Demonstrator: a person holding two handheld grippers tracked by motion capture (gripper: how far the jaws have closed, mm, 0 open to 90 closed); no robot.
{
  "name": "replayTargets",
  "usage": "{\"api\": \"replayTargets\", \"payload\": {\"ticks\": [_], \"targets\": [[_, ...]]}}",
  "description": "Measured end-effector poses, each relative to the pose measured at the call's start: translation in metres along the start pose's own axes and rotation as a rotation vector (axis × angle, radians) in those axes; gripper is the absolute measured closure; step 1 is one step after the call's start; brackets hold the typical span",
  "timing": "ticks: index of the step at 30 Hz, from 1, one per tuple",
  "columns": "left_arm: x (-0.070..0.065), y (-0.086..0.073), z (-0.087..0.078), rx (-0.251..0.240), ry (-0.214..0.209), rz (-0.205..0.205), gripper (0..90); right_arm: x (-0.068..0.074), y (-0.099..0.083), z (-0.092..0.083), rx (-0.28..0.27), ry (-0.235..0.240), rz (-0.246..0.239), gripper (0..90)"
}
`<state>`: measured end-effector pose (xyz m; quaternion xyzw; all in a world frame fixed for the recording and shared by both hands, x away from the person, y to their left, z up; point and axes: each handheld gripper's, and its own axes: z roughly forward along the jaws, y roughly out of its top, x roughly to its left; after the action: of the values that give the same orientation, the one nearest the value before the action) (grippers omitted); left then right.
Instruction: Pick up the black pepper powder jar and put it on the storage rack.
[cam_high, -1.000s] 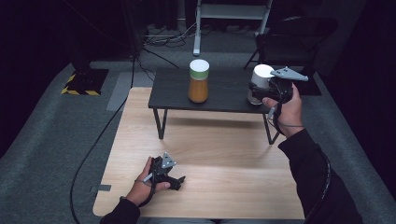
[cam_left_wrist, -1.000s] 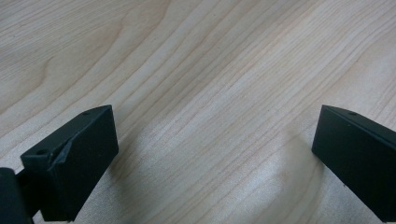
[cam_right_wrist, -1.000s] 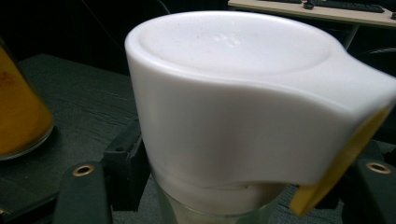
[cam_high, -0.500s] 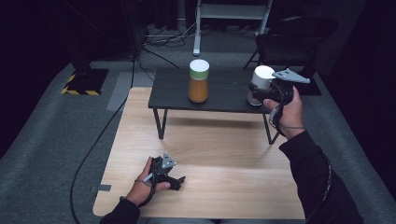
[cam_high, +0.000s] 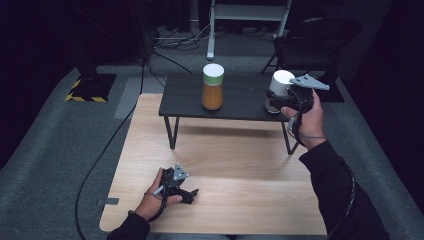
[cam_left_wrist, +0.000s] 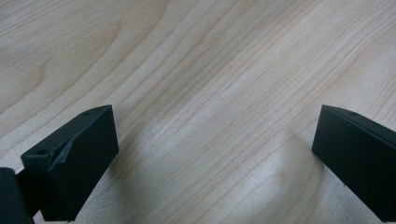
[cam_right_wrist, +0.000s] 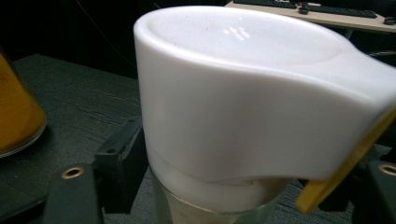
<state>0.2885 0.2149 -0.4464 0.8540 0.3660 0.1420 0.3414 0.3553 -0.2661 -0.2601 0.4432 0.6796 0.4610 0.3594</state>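
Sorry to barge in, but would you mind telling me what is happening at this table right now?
A person works with a gripper in each hand. The right gripper is at the white-lidded glass jar on the small black table, its jaws on either side of the jar just below the lid; they have just been opening. An orange-filled jar with a white lid stands apart, further left. The left gripper rests open on the light wooden tabletop, holding nothing.

This looks like a lab or recording studio: dark, black-draped surroundings, grey carpet (cam_high: 55, 145) with loose cables (cam_high: 107, 145) trailing across it, hazard-striped tape (cam_high: 85, 97) around a stand's base, a folding chair (cam_high: 312, 40), and a light wooden surface (cam_high: 240, 175) lit from above.
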Motion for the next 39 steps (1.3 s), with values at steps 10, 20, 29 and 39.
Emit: {"api": "replayTargets", "payload": {"ticks": [10, 20, 29, 39], "targets": [[0.0, 0.0, 0.0, 0.0, 0.0, 0.0, 0.4, 0.002, 0.002, -0.001, 0.015, -0.007, -0.028, 9.7], [0.0, 0.0, 0.0, 0.0, 0.001, 0.0, 0.4, 0.004, 0.002, -0.006, 0.015, -0.007, -0.062, 4.4], [0.0, 0.0, 0.0, 0.0, 0.001, 0.0, 0.4, 0.012, -0.01, -0.017, -0.014, -0.042, -0.103, 4.1], [0.0, 0.0, 0.0, 0.001, 0.001, -0.002, 0.4, 0.019, -0.03, -0.032, -0.065, -0.055, -0.159, 3.9]]}}
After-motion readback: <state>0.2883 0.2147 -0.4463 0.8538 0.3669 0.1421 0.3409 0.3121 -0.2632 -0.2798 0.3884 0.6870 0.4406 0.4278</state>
